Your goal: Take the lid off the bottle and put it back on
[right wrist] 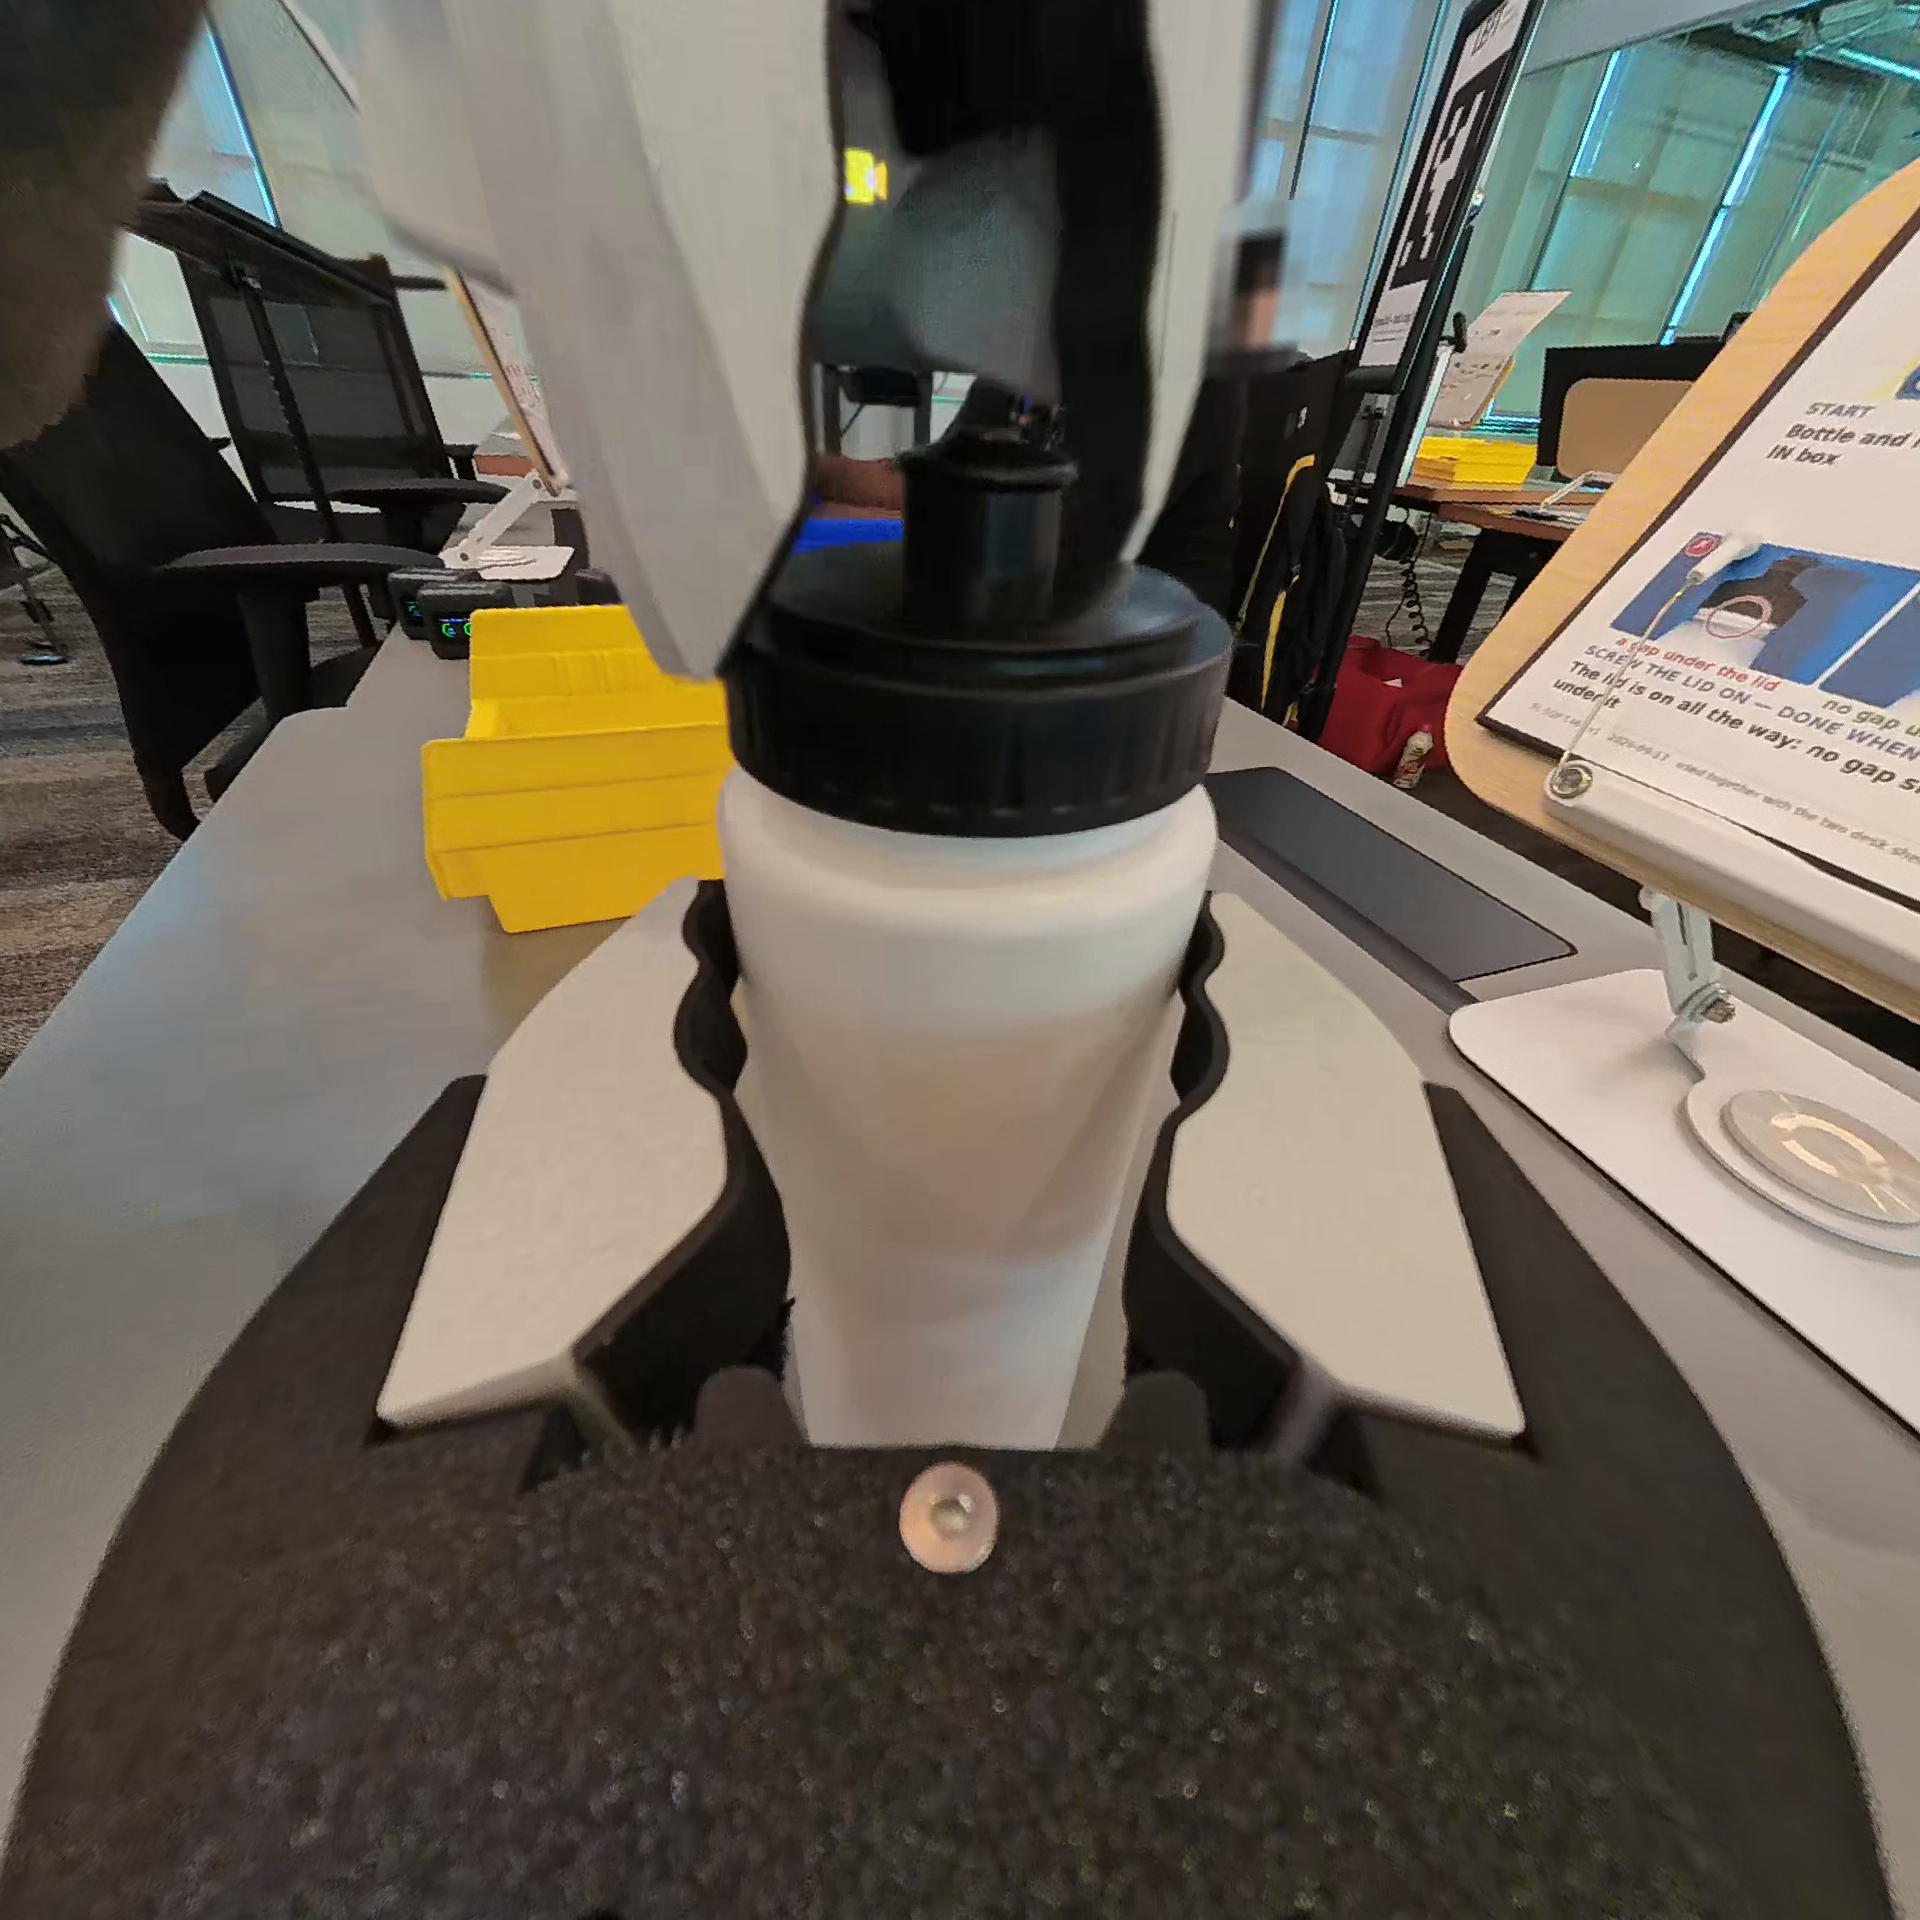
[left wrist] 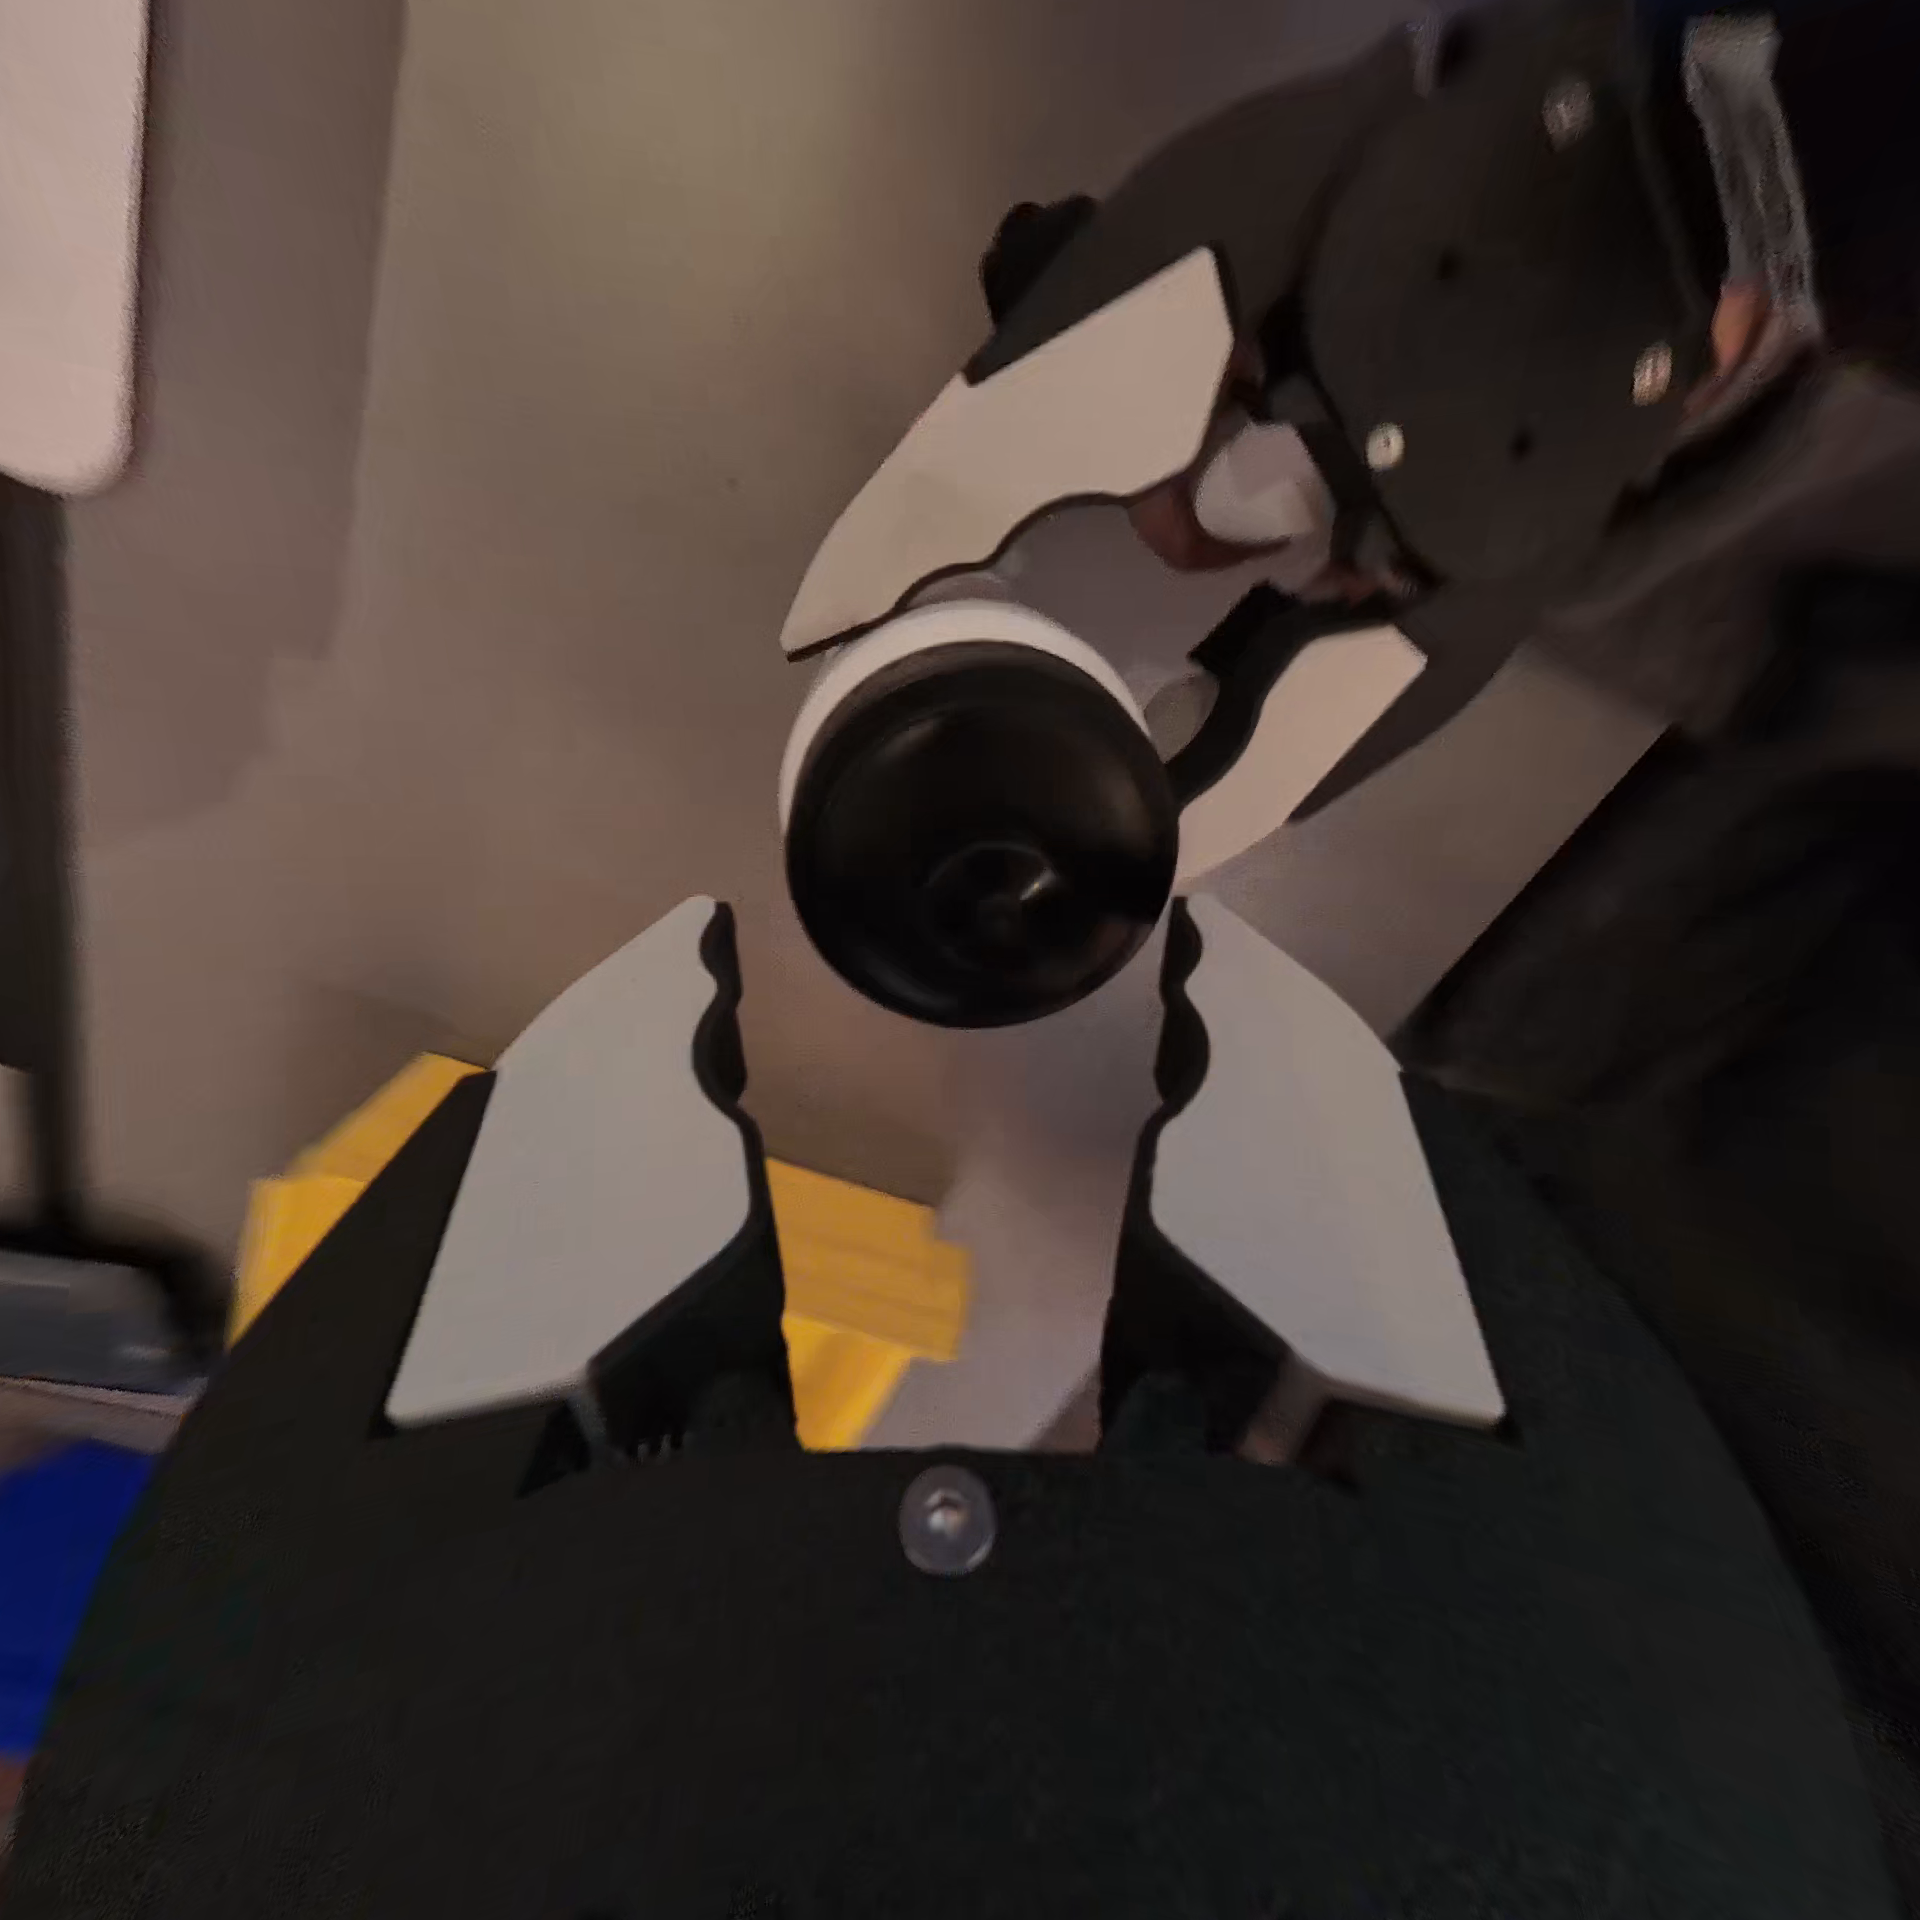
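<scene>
The right tool is clamped on the white plastic bottle, its two pale fingers pressed against the body on either side, below the shoulder. The bottle stands upright in this grip, above the grey surface; its base is hidden, so contact with the surface cannot be confirmed. The black ribbed screw lid with a spout sits on the bottle neck with no visible gap beneath it.

The left tool is positioned over the lid from above, jaws spread and empty. In the left wrist view its fingertips flank the lid's lower edge without clear contact. In the right wrist view one of its fingers lies just beside the lid rim on the left; whether it touches is blurred.

A yellow plastic bin rests on the surface behind the bottle to the left. An instruction sheet on a tilted wooden stand is at right.
</scene>
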### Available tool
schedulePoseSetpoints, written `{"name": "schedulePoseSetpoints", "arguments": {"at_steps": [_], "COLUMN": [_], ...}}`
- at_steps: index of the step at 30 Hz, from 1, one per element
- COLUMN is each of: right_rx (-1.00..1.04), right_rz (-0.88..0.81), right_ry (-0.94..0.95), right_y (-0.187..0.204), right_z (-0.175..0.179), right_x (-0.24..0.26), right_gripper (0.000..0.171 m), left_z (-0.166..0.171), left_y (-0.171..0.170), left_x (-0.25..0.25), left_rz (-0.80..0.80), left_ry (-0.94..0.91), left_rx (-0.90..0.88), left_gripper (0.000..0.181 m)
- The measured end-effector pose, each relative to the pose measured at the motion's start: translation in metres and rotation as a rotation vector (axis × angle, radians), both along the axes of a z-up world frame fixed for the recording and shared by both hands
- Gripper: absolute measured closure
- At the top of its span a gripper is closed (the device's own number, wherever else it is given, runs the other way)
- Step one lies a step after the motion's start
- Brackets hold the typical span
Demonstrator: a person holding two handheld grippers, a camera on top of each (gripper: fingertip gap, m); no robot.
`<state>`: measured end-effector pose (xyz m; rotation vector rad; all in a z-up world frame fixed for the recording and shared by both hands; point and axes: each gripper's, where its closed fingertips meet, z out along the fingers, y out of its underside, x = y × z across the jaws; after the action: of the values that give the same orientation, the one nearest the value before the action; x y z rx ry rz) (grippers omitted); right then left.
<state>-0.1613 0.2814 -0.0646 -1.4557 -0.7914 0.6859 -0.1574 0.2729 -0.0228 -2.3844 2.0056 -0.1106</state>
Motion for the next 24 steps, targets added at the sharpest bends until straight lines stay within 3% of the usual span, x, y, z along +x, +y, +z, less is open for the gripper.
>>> {"name": "schedulePoseSetpoints", "arguments": {"at_steps": [2,6,9,14,18,21,24], "right_rx": [0.002,0.001,0.002,0.000,-0.002,-0.003,-0.006], "right_rz": [0.004,0.008,0.009,0.008,0.003,-0.006,-0.019], "right_ry": [0.001,0.002,0.002,0.000,-0.003,-0.008,-0.006], "right_y": [-0.001,0.000,-0.001,-0.001,-0.001,0.000,0.001], "right_z": [0.000,0.000,0.000,0.000,0.000,0.000,0.000], "right_x": [0.000,0.000,0.000,0.000,0.000,0.000,0.000], "right_gripper": [0.089,0.089,0.089,0.089,0.089,0.089,0.089], "left_z": [0.009,0.013,0.003,-0.008,-0.008,-0.008,-0.008], "left_y": [0.004,-0.016,-0.003,-0.001,-0.003,-0.004,-0.004], "left_x": [0.005,0.012,0.011,0.004,0.004,0.005,0.008], "left_rz": [-0.249,-0.555,-0.583,-0.571,-0.398,-0.123,0.301], "left_ry": [-0.017,-0.027,0.047,0.115,0.085,0.045,-0.032], "left_rx": [0.078,0.010,0.047,0.016,0.016,0.005,-0.030], "left_gripper": [0.091,0.093,0.094,0.110,0.110,0.110,0.110]}}
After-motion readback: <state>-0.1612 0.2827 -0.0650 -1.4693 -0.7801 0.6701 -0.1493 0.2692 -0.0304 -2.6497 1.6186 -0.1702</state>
